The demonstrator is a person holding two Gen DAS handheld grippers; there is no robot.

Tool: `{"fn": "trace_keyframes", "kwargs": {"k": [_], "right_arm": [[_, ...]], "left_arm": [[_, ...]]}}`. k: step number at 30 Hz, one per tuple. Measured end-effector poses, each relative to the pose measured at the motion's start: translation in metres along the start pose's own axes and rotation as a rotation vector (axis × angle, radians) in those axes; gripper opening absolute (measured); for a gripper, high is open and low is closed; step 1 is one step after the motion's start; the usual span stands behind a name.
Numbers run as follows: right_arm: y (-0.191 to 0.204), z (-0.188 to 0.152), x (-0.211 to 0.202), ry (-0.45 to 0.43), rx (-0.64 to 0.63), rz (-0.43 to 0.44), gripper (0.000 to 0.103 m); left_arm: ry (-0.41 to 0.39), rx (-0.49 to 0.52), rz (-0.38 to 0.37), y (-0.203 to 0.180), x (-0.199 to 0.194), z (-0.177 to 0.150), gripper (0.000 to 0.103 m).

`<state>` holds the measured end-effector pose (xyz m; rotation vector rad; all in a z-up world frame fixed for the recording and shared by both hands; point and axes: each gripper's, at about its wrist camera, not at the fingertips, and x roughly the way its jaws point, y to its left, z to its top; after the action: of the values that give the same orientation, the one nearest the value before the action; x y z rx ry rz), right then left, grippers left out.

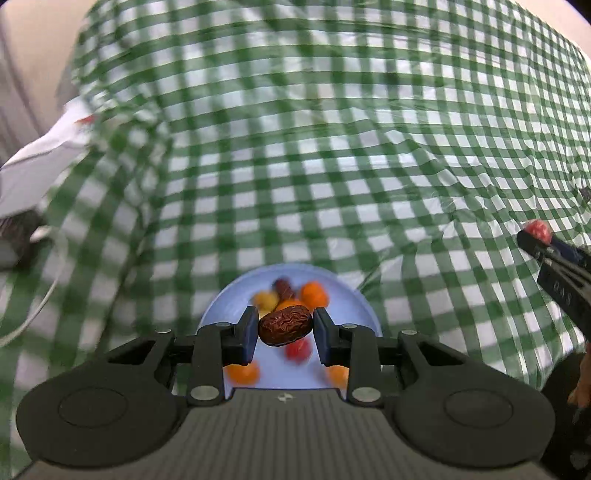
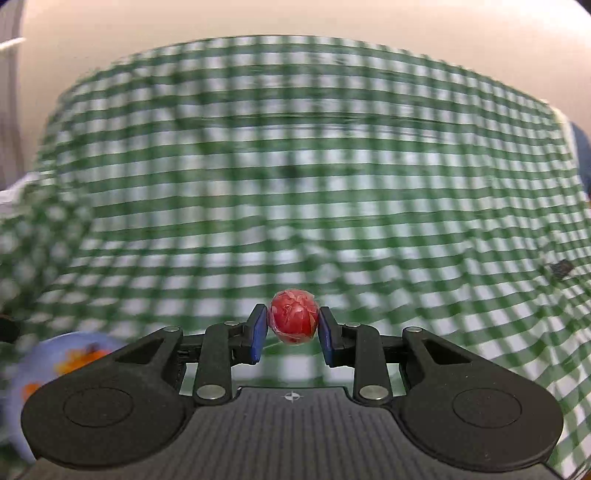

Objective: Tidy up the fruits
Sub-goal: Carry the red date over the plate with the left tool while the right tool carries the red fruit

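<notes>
Left gripper (image 1: 285,328) fingers clamped on wrinkled brown date (image 1: 285,328), long axis crosswise between pads, directly above blue plate (image 1: 354,295) of fruits; right gripper (image 2: 293,323) fingers clamped on red wrapped ball (image 2: 293,322), off beside plate over checkered table (image 2: 295,184)

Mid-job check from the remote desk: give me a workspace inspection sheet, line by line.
Surface: green-and-white checked cloth, wrinkled.
Job's things: blue plate holding blurred orange, yellow, red and brown fruits; wrinkled brown date; wrapped red fruit.
Clutter: white item at the cloth's left edge; small dark speck.
Grippers: left gripper shut on the date above the plate; right gripper shut on the red fruit, off the plate.
Cables: white cable, left side.
Surroundings: beige wall.
</notes>
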<state>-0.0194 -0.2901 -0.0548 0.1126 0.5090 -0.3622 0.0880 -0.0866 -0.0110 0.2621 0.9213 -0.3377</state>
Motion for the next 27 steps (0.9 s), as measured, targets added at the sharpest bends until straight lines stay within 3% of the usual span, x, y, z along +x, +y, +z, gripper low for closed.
{"fn": "trace_keyframes", "kwargs": {"k": [5, 11, 18, 27], "right_arm": [[0.043, -0.008, -0.044, 0.05, -0.021, 0.139, 0.031], [0.081, -0.021, -0.088, 0.085, -0.079, 0.225, 0.031], [0.094, -0.025, -0.113, 0.074, -0.134, 0.239, 0.031], [0.098, -0.025, -0.125, 0.052, -0.156, 0.234, 0.031]], "left_arm": [[-0.008, -0.041, 0.0, 0.02, -0.032, -0.034, 0.035], [-0.016, -0.098, -0.004, 0.039, -0.063, -0.073, 0.035], [-0.034, -0.16, 0.004, 0.056, -0.08, -0.097, 0.035], [-0.056, -0.175, -0.007, 0.061, -0.089, -0.102, 0.035]]}}
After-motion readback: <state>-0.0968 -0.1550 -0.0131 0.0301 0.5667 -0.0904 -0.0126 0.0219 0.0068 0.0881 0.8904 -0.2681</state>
